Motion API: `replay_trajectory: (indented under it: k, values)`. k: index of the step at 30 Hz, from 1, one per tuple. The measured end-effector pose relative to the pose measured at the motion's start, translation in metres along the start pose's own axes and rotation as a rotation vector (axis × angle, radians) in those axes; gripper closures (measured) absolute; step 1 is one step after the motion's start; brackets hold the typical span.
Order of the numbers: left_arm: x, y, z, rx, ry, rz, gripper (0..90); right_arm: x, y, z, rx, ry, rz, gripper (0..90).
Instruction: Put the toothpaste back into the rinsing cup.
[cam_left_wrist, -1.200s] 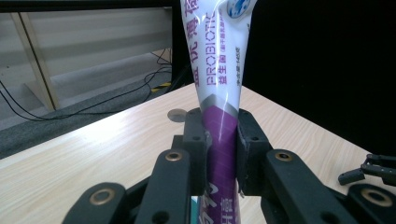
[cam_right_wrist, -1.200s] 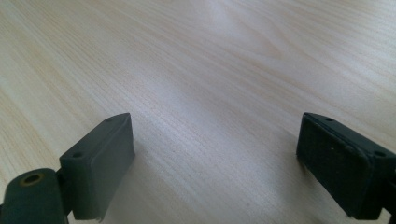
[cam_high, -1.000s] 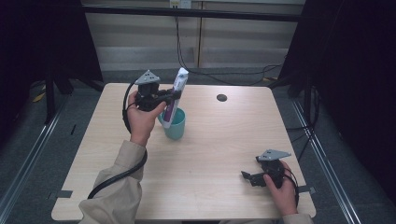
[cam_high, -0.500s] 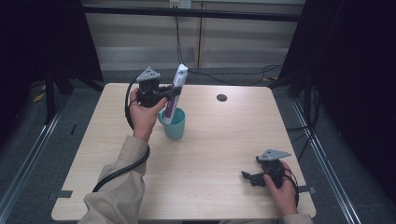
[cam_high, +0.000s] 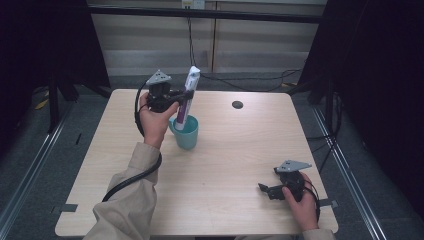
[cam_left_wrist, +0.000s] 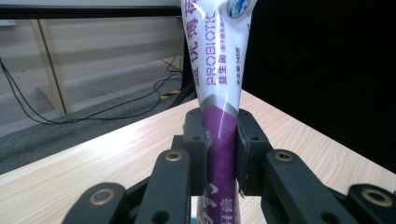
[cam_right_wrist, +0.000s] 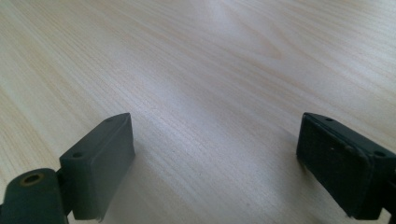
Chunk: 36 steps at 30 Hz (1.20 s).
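Observation:
My left gripper (cam_high: 187, 96) is shut on a white and purple toothpaste tube (cam_high: 192, 79), held near its middle. The tube stands almost upright, leaning slightly, with its lower end inside the rim of a teal cup (cam_high: 187, 136) on the wooden table (cam_high: 235, 150). In the left gripper view the two pads (cam_left_wrist: 247, 144) press on the tube's purple part (cam_left_wrist: 219, 126), and white printed tube rises above my left gripper (cam_left_wrist: 221, 140). My right gripper (cam_high: 264, 189) rests low at the table's front right, open, with bare wood between its jaws (cam_right_wrist: 215, 135).
A small dark round hole (cam_high: 237, 104) sits in the tabletop at the back, right of the cup. Black cables trail over the floor behind the table. Dark curtains stand to both sides.
The left hand has lifted the tube slightly above the cup. The right hand has stayed still.

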<state>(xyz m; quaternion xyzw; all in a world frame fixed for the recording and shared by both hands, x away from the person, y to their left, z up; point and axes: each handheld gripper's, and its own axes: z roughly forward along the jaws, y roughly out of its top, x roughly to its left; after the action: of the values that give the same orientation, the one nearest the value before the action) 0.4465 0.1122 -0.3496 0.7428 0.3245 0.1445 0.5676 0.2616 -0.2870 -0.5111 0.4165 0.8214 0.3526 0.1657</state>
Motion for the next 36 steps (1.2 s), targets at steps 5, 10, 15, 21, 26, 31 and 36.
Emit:
replay_trajectory:
  k: [5, 10, 15, 21, 26, 31, 36]
  values:
    - [0.002, -0.002, 0.004, -0.011, 0.005, -0.002, 77.5, 0.0, 0.0, 0.0, 0.0, 0.0, 0.0, 10.5]
    - [0.005, -0.003, 0.006, -0.014, 0.013, -0.006, 77.5, 0.0, 0.0, 0.0, 0.0, 0.001, 0.0, 10.6]
    - [0.008, -0.005, 0.009, -0.013, 0.025, -0.002, 77.4, 0.0, 0.0, 0.0, 0.0, 0.001, 0.0, 10.5]
    - [0.009, -0.006, 0.013, -0.019, 0.025, 0.0, 77.4, 0.0, 0.0, 0.0, 0.0, 0.001, 0.0, 10.5]
    - [0.008, -0.011, 0.018, -0.024, 0.036, 0.0, 77.4, 0.0, 0.0, 0.0, 0.0, 0.001, 0.001, 10.5]
    - [0.007, -0.016, 0.023, -0.013, 0.035, 0.006, 77.3, 0.0, 0.0, 0.0, 0.0, 0.001, 0.001, 10.5]
    - [0.007, -0.021, 0.029, -0.012, 0.037, 0.002, 77.3, 0.0, 0.0, 0.0, 0.0, 0.001, 0.001, 10.6]
